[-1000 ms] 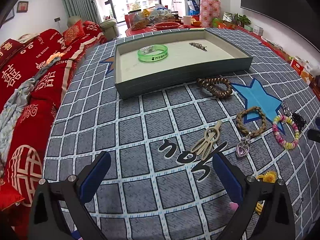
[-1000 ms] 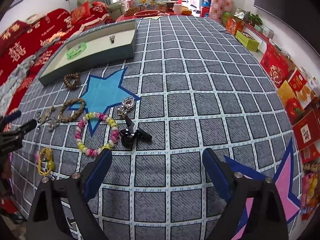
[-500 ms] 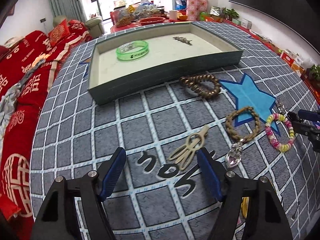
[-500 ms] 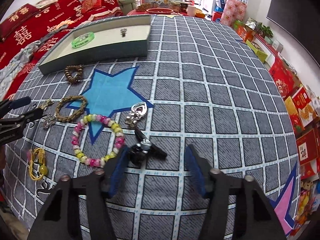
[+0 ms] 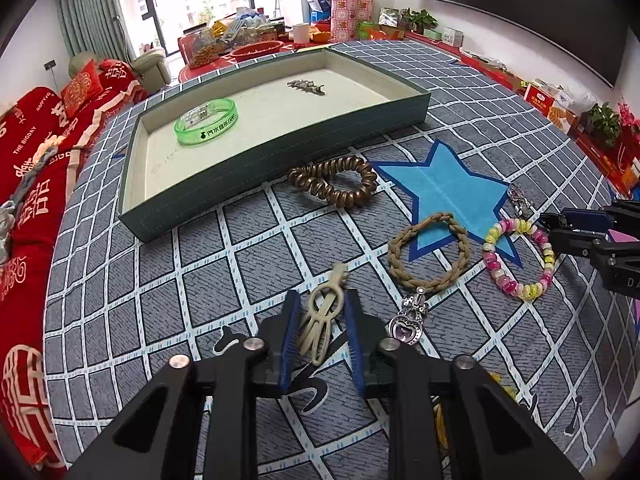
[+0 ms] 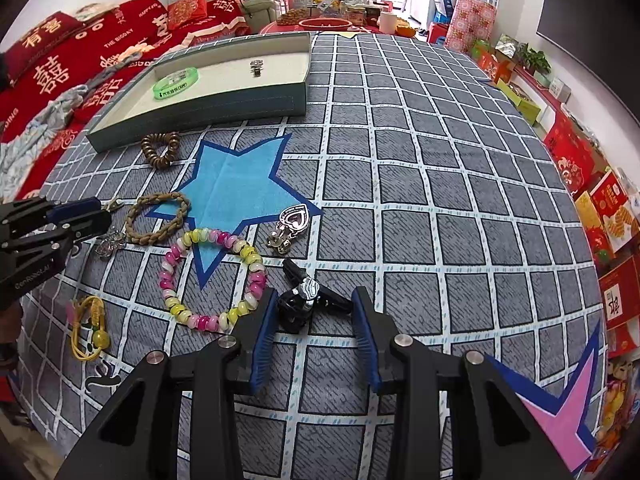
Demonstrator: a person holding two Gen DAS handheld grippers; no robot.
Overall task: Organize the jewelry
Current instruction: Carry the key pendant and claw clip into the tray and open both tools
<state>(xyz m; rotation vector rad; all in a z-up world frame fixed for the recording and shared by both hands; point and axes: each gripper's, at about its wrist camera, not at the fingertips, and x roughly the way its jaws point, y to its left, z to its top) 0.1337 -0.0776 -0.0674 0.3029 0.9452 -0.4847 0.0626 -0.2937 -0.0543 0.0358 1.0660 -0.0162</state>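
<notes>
Tray (image 5: 224, 204), upper left: only green bangle (image 5: 207, 121) and metal clip (image 5: 306, 87) in; rest outside. Your left gripper (image 5: 320, 330) straddles beige clip (image 5: 322, 320), right gripper (image 6: 314, 322) straddles black clip (image 6: 306, 300); both ungripped, jaws parted.

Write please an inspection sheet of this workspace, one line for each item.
Surface: grey checked cloth with blue star.
Job's things: green plastic bangle and silver clip lie in teal tray; brown coil band, braided cord bracelet, pink-yellow bead bracelet lie outside.
Clutter: yellow cord.
Grippers: left gripper brackets beige hair clip; right gripper brackets black clip.
Cables: nothing seen.
Surroundings: red sofa.
</notes>
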